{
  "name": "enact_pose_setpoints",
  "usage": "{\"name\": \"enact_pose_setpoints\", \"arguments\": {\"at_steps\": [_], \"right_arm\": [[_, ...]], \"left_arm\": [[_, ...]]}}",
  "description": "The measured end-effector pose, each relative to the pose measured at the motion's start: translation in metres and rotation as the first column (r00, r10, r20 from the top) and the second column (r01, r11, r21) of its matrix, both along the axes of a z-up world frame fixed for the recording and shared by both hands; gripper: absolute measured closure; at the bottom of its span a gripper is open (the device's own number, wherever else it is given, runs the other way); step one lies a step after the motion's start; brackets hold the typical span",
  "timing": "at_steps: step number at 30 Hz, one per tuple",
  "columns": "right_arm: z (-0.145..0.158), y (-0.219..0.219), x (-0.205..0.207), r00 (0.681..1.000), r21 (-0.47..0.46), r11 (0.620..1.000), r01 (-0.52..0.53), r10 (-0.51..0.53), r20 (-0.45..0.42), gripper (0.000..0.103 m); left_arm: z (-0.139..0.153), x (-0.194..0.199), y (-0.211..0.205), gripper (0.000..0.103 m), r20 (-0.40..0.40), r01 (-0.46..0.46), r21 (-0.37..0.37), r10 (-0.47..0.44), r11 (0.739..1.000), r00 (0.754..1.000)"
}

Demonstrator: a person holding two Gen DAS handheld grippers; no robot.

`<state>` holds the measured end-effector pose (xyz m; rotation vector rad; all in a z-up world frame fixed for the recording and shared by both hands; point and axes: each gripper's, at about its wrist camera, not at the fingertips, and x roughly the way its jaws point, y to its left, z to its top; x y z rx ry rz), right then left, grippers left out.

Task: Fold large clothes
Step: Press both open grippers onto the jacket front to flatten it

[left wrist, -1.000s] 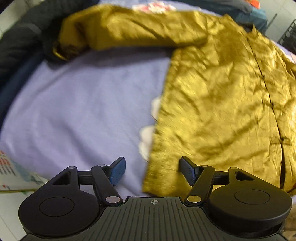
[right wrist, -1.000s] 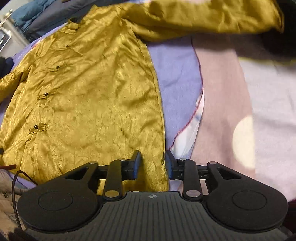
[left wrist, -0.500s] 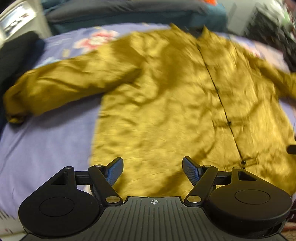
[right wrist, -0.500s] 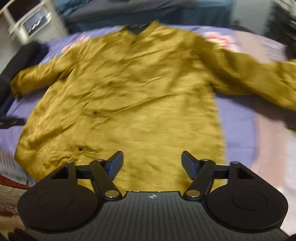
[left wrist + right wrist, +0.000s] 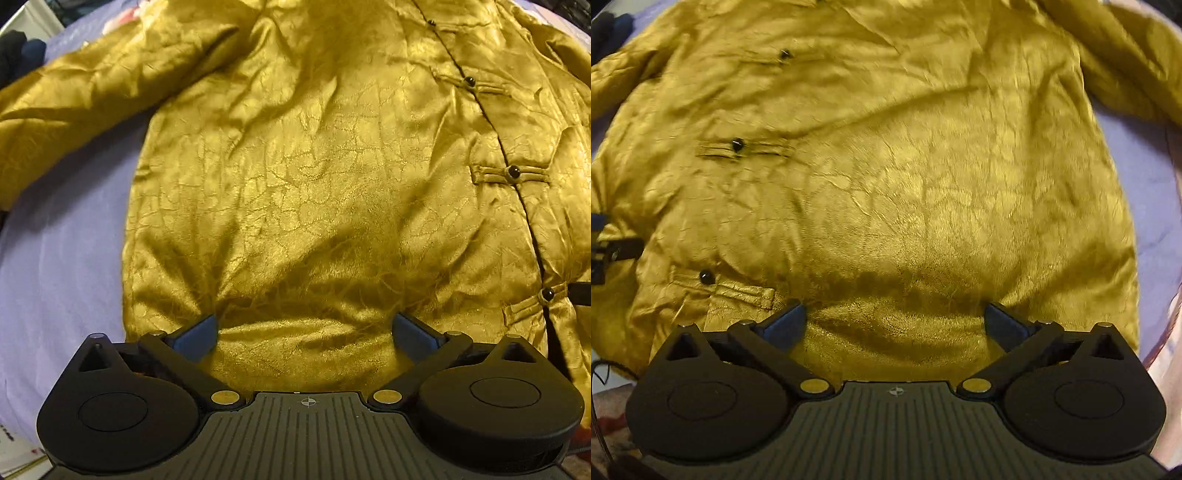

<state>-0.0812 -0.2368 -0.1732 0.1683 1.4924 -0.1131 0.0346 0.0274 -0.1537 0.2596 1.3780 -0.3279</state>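
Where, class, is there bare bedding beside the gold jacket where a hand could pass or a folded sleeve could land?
Free: lilac sheet left of the jacket, below its outstretched sleeve; a narrower strip of sheet past the jacket's other side edge. Crowded: the jacket body under both open grippers, left and right, and the button line.

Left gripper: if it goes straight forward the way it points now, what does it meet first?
Most likely the golden jacket: the open left gripper already has its hem between its fingers, though depth is unclear.
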Motion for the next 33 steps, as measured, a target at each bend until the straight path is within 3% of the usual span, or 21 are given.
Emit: {"name": "enact_pose_setpoints", "arguments": {"at_steps": [7,14,27,30,33], "right_arm": [[-0.008,-0.002,0.019,0.996,-0.021,0.998,0.057,-0.058,-0.065,0.000],[-0.006,0.004,0.008,0.995,-0.051,0.993,0.103,-0.102,0.012,0.000],[0.006,0.005,0.000,0.995,-0.041,0.995,0.090,-0.089,0.033,0.000],[0.020,-0.012,-0.002,0.992,-0.016,0.996,0.088,-0.086,0.096,0.006],[0.045,-0.044,-0.005,0.970,-0.004,0.993,0.118,-0.114,0.215,0.010]], "left_arm": [[-0.005,0.002,-0.002,0.000,0.003,-0.012,-0.006,0.012,1.000,1.000],[-0.009,0.008,-0.006,0.000,-0.002,-0.026,-0.001,0.026,1.000,1.000],[-0.007,0.009,-0.007,0.000,-0.011,-0.062,0.018,0.062,0.998,0.998],[-0.003,0.013,-0.009,0.000,-0.034,-0.111,0.040,0.113,0.993,0.993],[0.010,0.009,-0.006,0.000,-0.005,-0.239,0.013,0.239,0.971,0.971]]}}
